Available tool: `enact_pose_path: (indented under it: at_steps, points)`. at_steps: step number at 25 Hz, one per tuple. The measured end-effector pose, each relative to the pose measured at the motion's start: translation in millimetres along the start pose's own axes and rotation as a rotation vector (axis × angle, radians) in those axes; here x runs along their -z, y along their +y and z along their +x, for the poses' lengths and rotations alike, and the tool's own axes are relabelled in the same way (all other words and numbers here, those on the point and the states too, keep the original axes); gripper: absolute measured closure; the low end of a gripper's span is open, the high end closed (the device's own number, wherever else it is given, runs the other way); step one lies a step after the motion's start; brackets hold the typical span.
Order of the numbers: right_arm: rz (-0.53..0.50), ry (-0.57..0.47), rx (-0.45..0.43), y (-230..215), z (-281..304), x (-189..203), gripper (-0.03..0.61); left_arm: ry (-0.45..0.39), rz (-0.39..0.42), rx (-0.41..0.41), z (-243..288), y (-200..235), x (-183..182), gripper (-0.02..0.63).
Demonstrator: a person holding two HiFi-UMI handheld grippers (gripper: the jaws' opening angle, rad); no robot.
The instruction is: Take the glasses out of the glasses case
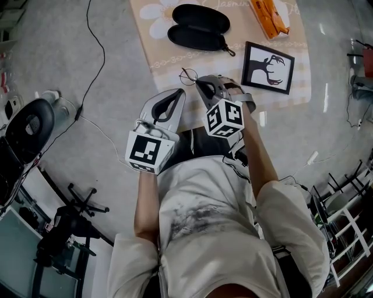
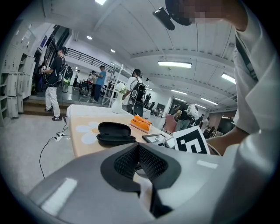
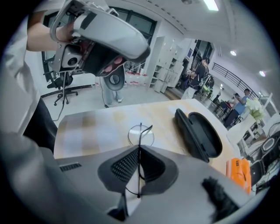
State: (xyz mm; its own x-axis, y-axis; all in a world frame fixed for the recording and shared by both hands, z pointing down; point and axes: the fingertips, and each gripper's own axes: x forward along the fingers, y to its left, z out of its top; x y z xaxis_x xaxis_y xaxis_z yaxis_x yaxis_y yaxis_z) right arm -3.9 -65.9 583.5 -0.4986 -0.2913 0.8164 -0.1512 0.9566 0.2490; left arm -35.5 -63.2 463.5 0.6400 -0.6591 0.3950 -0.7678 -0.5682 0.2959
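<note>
Left claw [image 1: 178,93]: jaws together, nothing between them, poised at the near edge of the counter [image 1: 163,55]. Glasses [image 1: 188,75]: out of the case, over the near part of the counter; contact with it cannot be confirmed. Right claw [image 1: 200,82]: jaws closed on their thin wire frame. Case [image 1: 198,27]: open, apparently empty, farther back. Assessment: removal appears done; setting down and release likely remain.

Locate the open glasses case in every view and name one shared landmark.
Head view: glasses case at top centre, on the mat.
Left gripper view: glasses case left of centre, mid-height.
Right gripper view: glasses case right of centre, lying open.
Shared landmark: the orange object beside it.
</note>
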Motion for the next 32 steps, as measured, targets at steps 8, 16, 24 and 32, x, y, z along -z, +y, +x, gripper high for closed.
enact_pose_path:
  at_steps: [8, 16, 24, 32]
  points:
    - [0.009, -0.014, -0.007, -3.5, -1.8, 0.1, 0.499, 0.002, 0.006, 0.006, 2.1, -5.7, -0.6, 0.607]
    - [0.021, -0.020, -0.036, 1.7, -5.1, 0.0, 0.445, 0.004, 0.012, 0.001, 1.1, -7.1, -1.9, 0.607]
    - [0.038, -0.040, -0.014, 0.1, -14.1, -3.1, 0.434, -0.003, 0.003, -0.018, -0.5, -6.1, -6.9, 0.608]
    - [0.170, -0.202, 0.082, -28.5, -57.9, -28.9, 0.509, -0.028, 0.007, -0.004, -3.7, -7.5, -16.7, 0.607]
